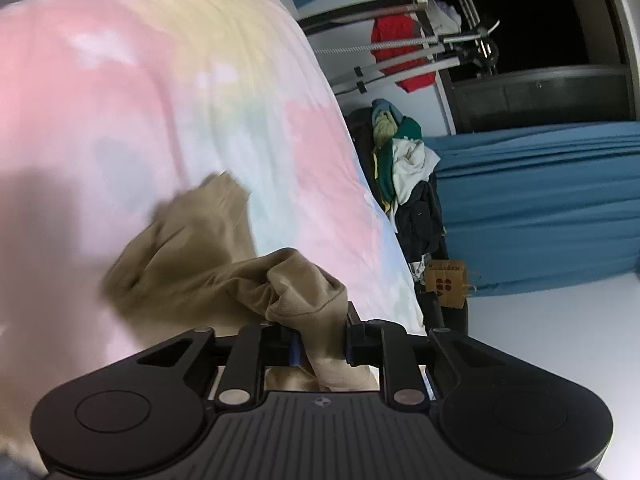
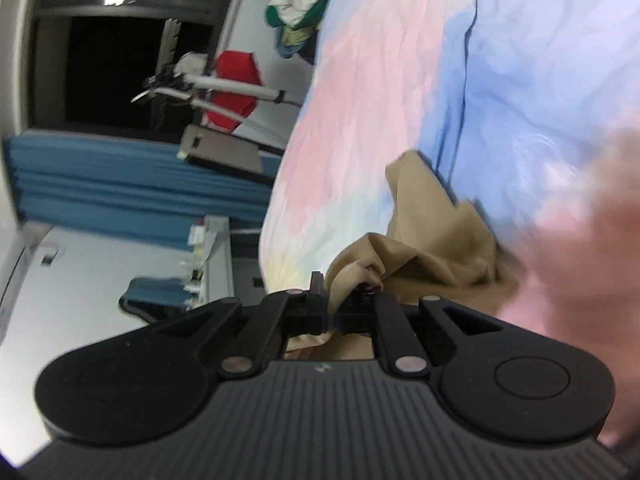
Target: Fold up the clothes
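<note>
A tan garment [image 1: 192, 256] hangs bunched over the pastel tie-dye bed cover [image 1: 160, 92]. My left gripper [image 1: 320, 344] is shut on a thick fold of the tan garment, which spills out between its fingers. In the right wrist view the same tan garment [image 2: 432, 232] trails onto the bed cover [image 2: 520, 80], and my right gripper [image 2: 332, 312] is shut on a thin edge of it. Both views are tilted and blurred.
A pile of mixed clothes [image 1: 400, 160] lies beside the bed; it also shows in the right wrist view [image 2: 300, 0]. A red garment [image 1: 400, 52] hangs on a metal drying rack [image 1: 400, 40]. Blue curtains [image 1: 540, 208] and a cardboard box [image 1: 446, 282] stand by the bed edge.
</note>
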`<state>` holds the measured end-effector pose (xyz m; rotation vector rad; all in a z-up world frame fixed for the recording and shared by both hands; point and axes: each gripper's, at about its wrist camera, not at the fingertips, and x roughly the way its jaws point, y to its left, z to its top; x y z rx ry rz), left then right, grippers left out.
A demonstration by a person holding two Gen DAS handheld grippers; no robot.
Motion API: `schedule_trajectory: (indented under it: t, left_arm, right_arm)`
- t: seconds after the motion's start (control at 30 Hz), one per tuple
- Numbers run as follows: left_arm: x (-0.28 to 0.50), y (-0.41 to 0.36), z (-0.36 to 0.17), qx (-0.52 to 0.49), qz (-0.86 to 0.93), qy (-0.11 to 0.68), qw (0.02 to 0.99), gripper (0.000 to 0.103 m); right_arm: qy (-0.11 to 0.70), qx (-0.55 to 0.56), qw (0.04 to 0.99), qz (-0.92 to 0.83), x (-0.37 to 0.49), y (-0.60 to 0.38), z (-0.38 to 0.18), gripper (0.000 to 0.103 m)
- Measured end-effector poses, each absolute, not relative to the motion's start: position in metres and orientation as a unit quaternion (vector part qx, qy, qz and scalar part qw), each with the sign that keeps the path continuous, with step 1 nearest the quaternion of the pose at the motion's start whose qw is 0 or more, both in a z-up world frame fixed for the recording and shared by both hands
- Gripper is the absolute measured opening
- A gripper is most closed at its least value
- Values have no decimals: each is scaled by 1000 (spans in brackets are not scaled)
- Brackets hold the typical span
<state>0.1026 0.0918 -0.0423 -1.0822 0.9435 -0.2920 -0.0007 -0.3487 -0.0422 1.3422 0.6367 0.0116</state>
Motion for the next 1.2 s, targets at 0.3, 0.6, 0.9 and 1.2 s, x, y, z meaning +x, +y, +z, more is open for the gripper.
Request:
schedule_trajectory:
  t: [0.3,0.6,0.9,1.2]
  left_arm:
    - [209,85,-122,-500,-119,466,720,25]
    - [205,75,-104,-389,-173,420,802,78]
    - [171,19,-70,-81,-192,318,925,83]
    - [196,-10,-122,-1,-153,371,916,78]
  right_arm:
    - [341,616,709,-33,89,-361,-102,10]
    - [293,464,835,46,91,-340,-64,65]
    - [274,278,917,83,101,-315,-53,58]
    - [344,203,913,80,132,-294,-97,36]
